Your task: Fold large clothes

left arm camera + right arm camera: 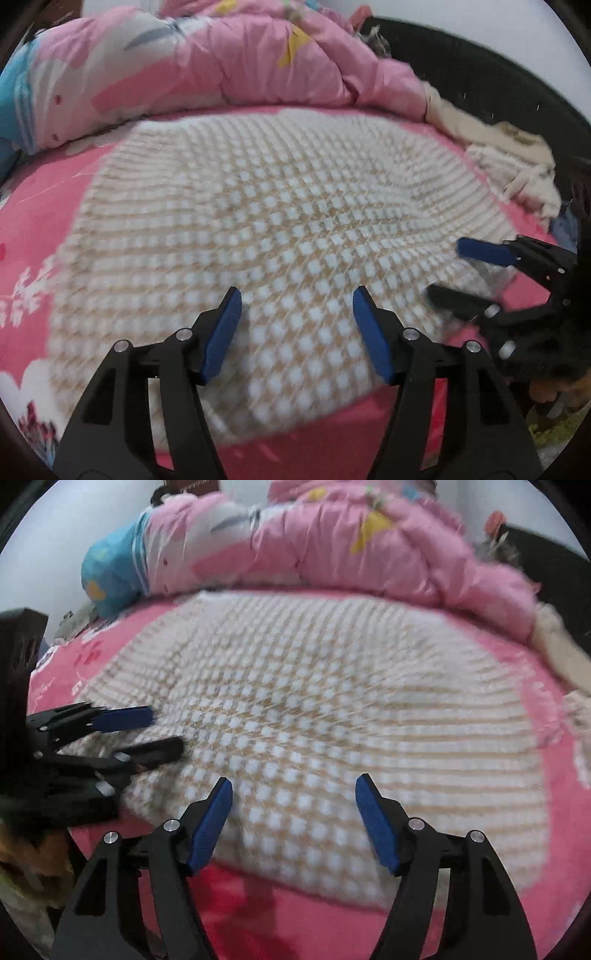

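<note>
A large cream and white checked garment (pixel 266 229) lies spread flat on a pink bed sheet (pixel 40 229); it also shows in the right wrist view (pixel 332 716). My left gripper (pixel 297 299) is open and empty, hovering over the garment's near edge. My right gripper (pixel 293 786) is open and empty over the near edge too. The right gripper shows at the right of the left wrist view (pixel 447 269), open at the garment's corner. The left gripper shows at the left of the right wrist view (pixel 166 727), open at the other corner.
A bunched pink quilt (pixel 221 62) lies along the far side of the bed, with a blue pillow (pixel 110 576) at its left end. A pile of cream clothes (pixel 517 166) sits at the right edge. A dark headboard (pixel 480 74) stands behind it.
</note>
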